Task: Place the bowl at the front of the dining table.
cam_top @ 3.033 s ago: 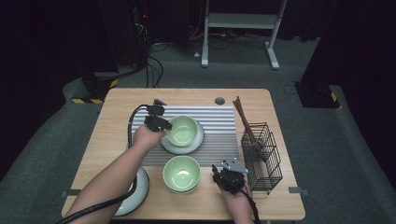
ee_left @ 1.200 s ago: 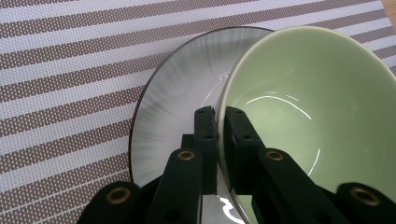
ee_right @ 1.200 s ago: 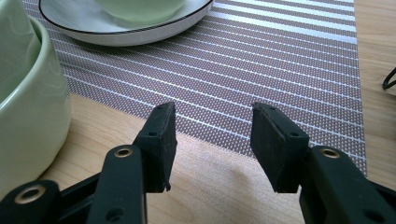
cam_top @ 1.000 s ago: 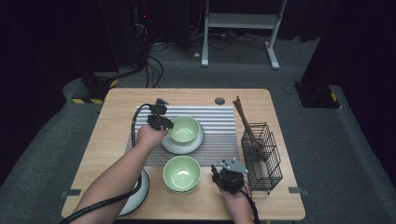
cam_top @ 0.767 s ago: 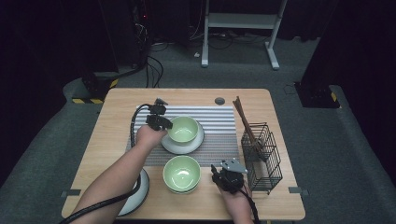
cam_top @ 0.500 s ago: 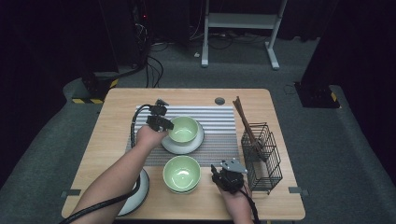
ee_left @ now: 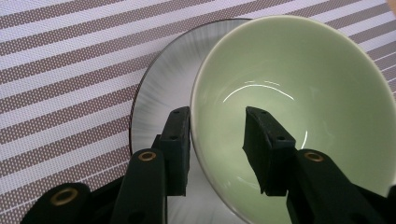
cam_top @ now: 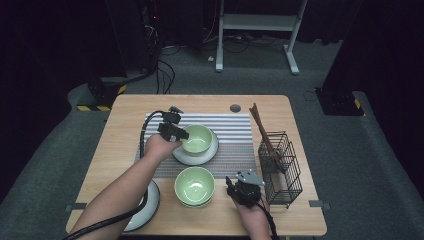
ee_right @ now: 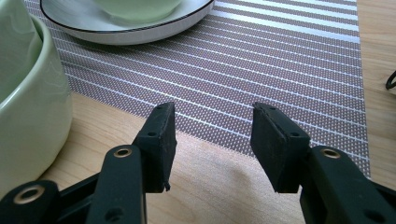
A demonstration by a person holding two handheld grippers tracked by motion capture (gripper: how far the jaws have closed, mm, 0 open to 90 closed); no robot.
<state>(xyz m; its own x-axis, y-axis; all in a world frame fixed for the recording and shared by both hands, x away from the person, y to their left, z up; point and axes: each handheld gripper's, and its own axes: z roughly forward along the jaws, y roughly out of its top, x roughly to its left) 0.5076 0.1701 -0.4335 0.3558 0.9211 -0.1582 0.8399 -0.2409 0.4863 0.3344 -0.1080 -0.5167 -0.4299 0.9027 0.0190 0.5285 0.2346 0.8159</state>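
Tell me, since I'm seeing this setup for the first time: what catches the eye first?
The pale green ceramic bowl on a white black-rimmed plate stands out, on the striped placemat. The left hand-held gripper straddles its rim, its jaws having just been opening. A second green bowl sits nearer the person, with a black wire basket at right.

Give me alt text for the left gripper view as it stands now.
The left gripper straddles the near rim of a pale green bowl, one jaw outside and one inside; its jaws have just been opening and stand apart from the wall. The bowl sits on a white plate on a striped placemat.
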